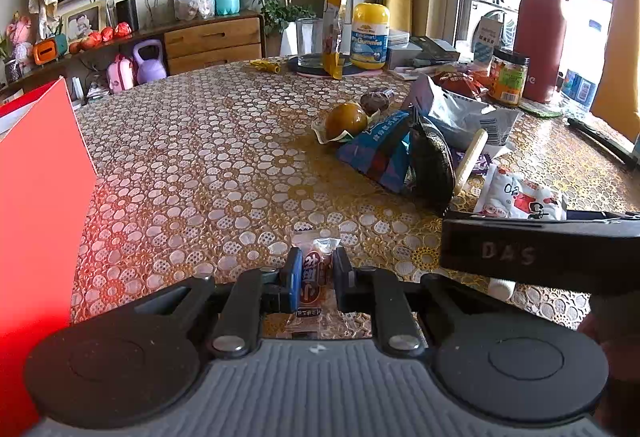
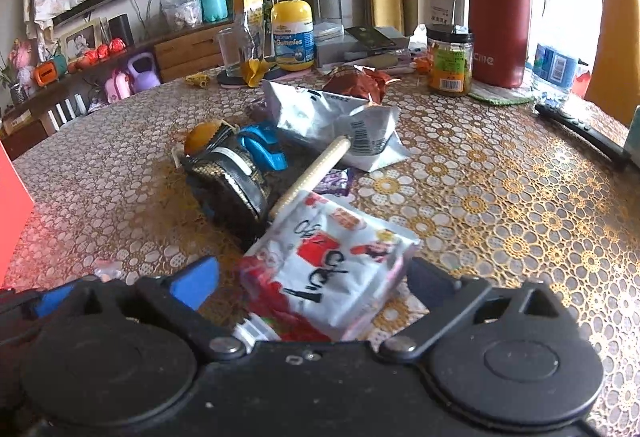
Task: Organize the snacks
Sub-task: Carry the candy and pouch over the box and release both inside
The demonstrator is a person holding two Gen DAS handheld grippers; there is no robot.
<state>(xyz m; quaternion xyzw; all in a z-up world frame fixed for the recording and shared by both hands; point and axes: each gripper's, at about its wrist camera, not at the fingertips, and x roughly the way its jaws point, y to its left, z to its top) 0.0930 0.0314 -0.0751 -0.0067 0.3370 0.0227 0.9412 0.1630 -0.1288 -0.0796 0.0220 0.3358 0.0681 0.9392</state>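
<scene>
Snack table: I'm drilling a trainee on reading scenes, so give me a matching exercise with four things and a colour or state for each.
Things:
1. left gripper
2. right gripper
3. tall flask
4. gummies jar lid

States or colours:
A. yellow
B. open, white snack bag between its fingers
C. dark red
D. shut on small wrapped snack

Pairs: 1-D, 2-B, 3-C, 4-A

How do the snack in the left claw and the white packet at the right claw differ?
The small snack is narrow, clear-wrapped and brownish; the white packet is broad, opaque white with red print. The left claw is shut on the small snack; the right claw stands open around the white packet, not gripping. Both lie on the table.
</scene>
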